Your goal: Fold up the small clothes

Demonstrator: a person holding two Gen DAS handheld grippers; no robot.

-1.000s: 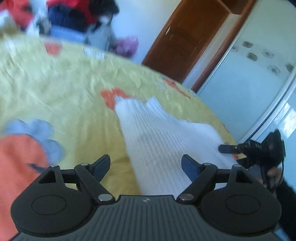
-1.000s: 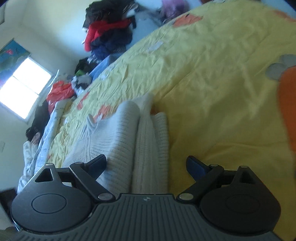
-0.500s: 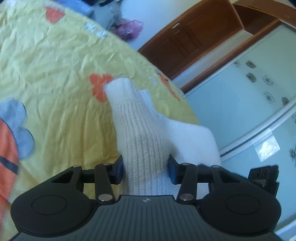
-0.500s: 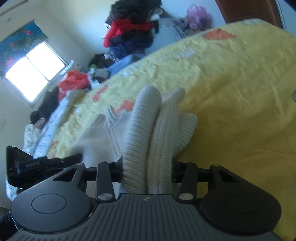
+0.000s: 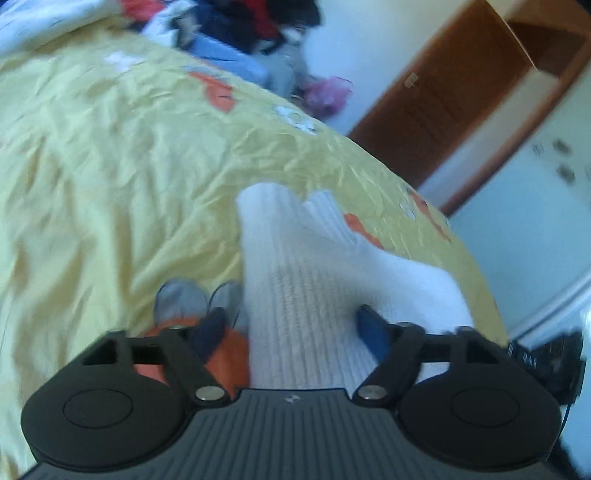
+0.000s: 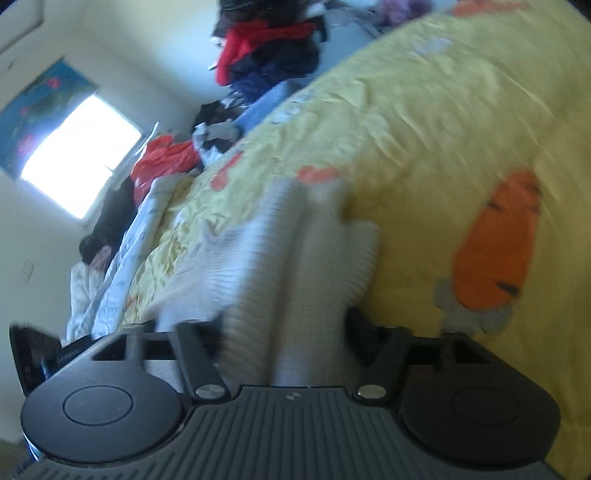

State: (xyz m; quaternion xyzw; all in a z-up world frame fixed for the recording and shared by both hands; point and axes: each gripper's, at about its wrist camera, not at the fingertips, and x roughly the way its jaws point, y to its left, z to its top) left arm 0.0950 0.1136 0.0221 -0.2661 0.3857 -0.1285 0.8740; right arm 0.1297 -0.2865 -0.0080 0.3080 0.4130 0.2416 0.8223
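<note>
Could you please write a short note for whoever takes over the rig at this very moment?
Left gripper: jaws have just been opening; the white knit garment lies between them, seemingly let go.
Right gripper: jaws have also just been opening, the garment's bunched ribbed folds between them; blur hides any contact.
Garment lies on the yellow bedspread, partly folded, with layers stacked along one side.
Left: check the fold, flatten it, then make the next one.

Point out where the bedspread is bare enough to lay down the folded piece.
Bare yellow bedspread spreads wide on the left of the white knit garment in the left wrist view, up to the clothes pile. In the right wrist view, bare sheet lies above the orange carrot print. Crowded: the heaps by the window.
</note>
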